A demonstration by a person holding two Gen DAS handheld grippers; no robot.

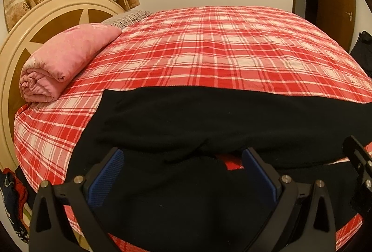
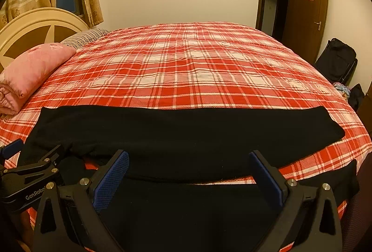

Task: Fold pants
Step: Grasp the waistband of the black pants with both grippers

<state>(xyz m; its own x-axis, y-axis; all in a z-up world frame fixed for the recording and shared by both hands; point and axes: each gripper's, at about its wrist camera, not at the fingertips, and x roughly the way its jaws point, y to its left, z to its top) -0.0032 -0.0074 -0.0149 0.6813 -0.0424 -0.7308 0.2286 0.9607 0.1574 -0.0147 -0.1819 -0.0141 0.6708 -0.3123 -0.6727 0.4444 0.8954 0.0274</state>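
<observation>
the black pants (image 2: 186, 133) lie crosswise along the near edge of the bed, on the red plaid bedspread (image 2: 186, 66). one leg stretches flat from left to right, and the other lies closer to me, with a strip of plaid showing between them. i see my left gripper (image 1: 183, 173) spread wide above the near fabric, its blue pads (image 1: 105, 178) clear of the cloth and holding nothing. my right gripper (image 2: 188, 175) is just as wide, over the near leg, also empty. in the right wrist view the left gripper (image 2: 30, 173) sits just beside it. a rolled pink quilt (image 1: 62, 61) rests by the round headboard (image 1: 34, 26), well apart from the pants.
</observation>
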